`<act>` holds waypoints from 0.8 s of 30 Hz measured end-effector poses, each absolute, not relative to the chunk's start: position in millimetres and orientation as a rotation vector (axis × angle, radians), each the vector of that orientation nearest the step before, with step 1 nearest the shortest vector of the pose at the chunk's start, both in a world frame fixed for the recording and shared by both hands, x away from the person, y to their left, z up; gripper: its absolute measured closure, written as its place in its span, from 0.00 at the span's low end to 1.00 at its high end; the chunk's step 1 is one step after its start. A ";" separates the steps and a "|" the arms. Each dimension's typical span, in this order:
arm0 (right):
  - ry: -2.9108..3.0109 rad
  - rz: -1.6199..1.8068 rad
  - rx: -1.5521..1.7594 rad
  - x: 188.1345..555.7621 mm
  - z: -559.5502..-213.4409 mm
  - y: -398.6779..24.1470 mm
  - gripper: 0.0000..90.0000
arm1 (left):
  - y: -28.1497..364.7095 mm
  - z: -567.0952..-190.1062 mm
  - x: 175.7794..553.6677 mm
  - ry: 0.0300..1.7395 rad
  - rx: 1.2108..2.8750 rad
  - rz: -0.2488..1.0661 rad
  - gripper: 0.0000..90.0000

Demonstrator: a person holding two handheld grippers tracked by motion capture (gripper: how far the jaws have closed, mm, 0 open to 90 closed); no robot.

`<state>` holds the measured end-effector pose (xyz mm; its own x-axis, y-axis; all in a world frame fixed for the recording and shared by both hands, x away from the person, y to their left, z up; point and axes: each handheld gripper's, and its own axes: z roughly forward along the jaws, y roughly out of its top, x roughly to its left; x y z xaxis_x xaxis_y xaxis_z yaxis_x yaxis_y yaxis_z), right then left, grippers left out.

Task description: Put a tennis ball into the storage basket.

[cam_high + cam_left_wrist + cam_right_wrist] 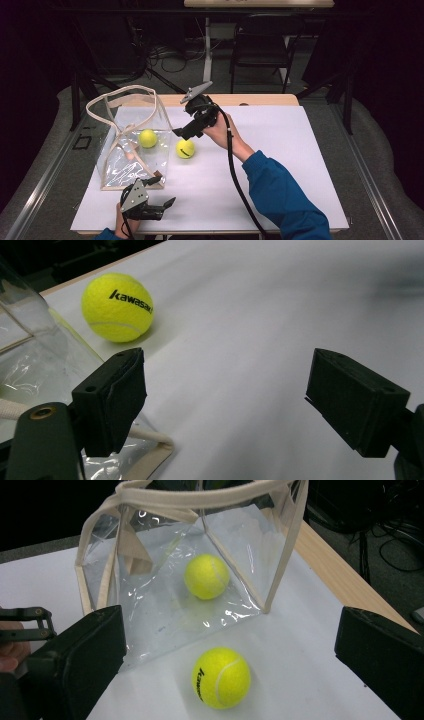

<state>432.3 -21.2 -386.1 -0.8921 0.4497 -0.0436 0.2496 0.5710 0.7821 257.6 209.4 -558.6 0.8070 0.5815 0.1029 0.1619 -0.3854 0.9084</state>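
Note:
A clear plastic bag [127, 145] with cream straps stands open at the left of the white sheet, with one yellow tennis ball [147, 138] inside it. A second yellow tennis ball [185, 148] lies on the sheet just outside the bag. My right gripper [182, 131] hovers open just above and behind this ball. In the right gripper view the loose ball [221, 677] sits between the wide jaws, and the bagged ball [206, 576] shows behind the bag's clear wall [150, 555]. My left gripper [162, 191] is open at the bag's near corner. Its view shows the loose ball [118, 307] beyond the bag [30, 340].
A white sheet [280, 165] covers most of the wooden table [260, 99]; its right half is bare. A black chair [262, 45] and floor cables stand beyond the far edge. Dark stands flank the table.

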 end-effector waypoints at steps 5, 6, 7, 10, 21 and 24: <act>2.574 1.228 0.608 422.4 -411.2 -34.1 0.00 | 209.7 -558.8 256.9 0.560 1.944 0.505 0.18; 2.575 1.230 0.616 421.3 -412.4 -34.7 0.00 | 209.8 -558.6 256.9 0.558 1.946 0.503 0.18; 2.570 1.229 0.616 420.3 -413.6 -35.2 0.00 | 209.4 -558.7 256.8 0.559 1.946 0.508 0.18; 2.573 1.227 0.615 416.6 -418.3 -36.6 0.00 | 209.0 -558.7 257.0 0.556 1.947 0.509 0.18; 2.580 1.177 0.634 414.4 -443.6 -44.1 0.00 | 209.5 -558.8 256.7 0.556 1.947 0.505 0.18; 2.580 1.162 0.645 415.4 -448.0 -44.5 0.00 | 209.4 -558.9 256.8 0.556 1.947 0.507 0.18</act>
